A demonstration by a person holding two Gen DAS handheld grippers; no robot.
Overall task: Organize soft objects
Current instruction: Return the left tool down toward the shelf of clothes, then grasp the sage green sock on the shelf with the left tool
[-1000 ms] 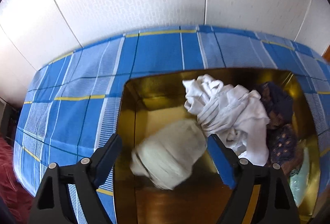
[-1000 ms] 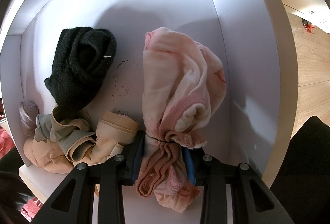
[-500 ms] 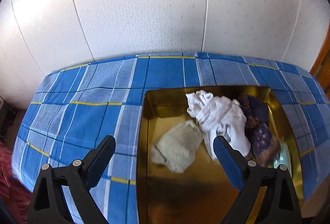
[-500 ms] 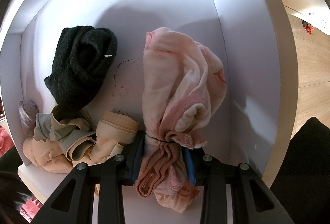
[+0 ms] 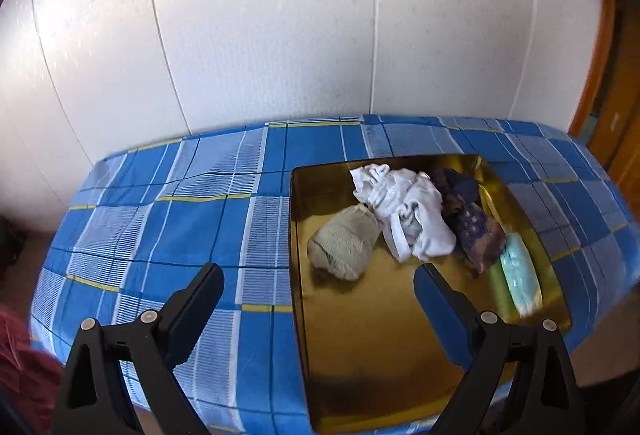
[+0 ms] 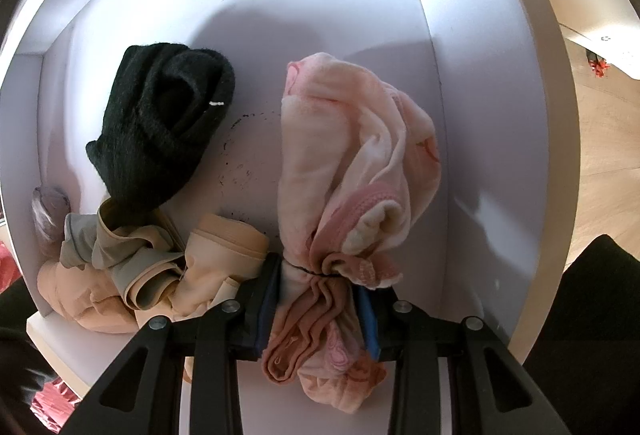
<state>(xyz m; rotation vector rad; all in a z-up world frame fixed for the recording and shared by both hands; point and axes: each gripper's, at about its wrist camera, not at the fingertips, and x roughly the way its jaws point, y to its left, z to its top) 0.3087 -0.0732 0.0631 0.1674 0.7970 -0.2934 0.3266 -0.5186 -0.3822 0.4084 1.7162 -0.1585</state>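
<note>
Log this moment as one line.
left gripper: open, above gold tray | right gripper: shut on pink garment, white bin

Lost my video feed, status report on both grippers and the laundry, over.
Left gripper open, empty, above gold tray. Right gripper shut on pink garment inside white bin. Black sock beside it, nothing blocking.

The right tool (image 6: 318,299) clamps a pink cloth bundle (image 6: 352,171) inside a white bin (image 6: 496,139) — black sock (image 6: 160,123) and beige garments (image 6: 160,267) alongside.
</note>
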